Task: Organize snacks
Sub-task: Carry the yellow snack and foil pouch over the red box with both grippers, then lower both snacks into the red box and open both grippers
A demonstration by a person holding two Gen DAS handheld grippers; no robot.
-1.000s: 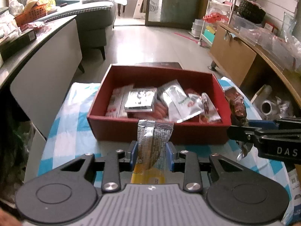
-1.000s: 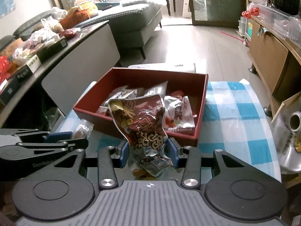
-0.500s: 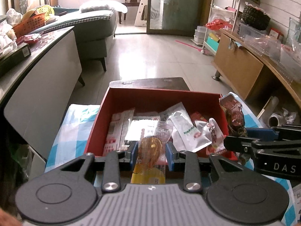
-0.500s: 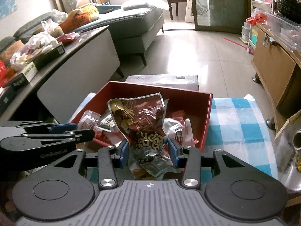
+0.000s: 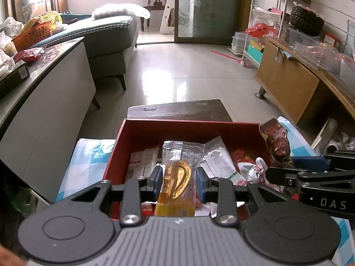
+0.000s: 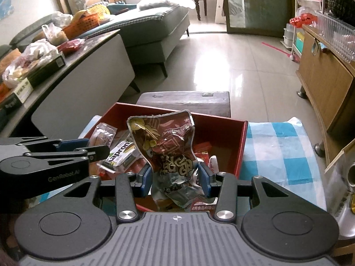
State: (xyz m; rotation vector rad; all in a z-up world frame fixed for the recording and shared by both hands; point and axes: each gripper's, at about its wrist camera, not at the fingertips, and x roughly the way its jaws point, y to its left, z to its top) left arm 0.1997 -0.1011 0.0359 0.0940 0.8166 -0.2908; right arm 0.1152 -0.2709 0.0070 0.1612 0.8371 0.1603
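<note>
Over red box [image 5: 142, 133] w/ snack packs: my left gripper [image 5: 177, 178] clamps clear-wrapped yellow pastry [image 5: 177, 173]; right gripper [image 6: 175, 177] clamps dark-red foil pouch [image 6: 164, 139].

Two snack packets held above red box

Left gripper [image 5: 177, 178] clamped on clear packet with golden pastry [image 5: 178, 173], upright over red box [image 5: 190, 130]. Inside box: white sachets [image 5: 218, 160] and red wrappers, jumbled. At right, right gripper [image 5: 310, 177] holding dark red foil packet [image 5: 277, 141] beside box's right wall. Blue-checked cloth [image 5: 86, 157] beneath.
</note>
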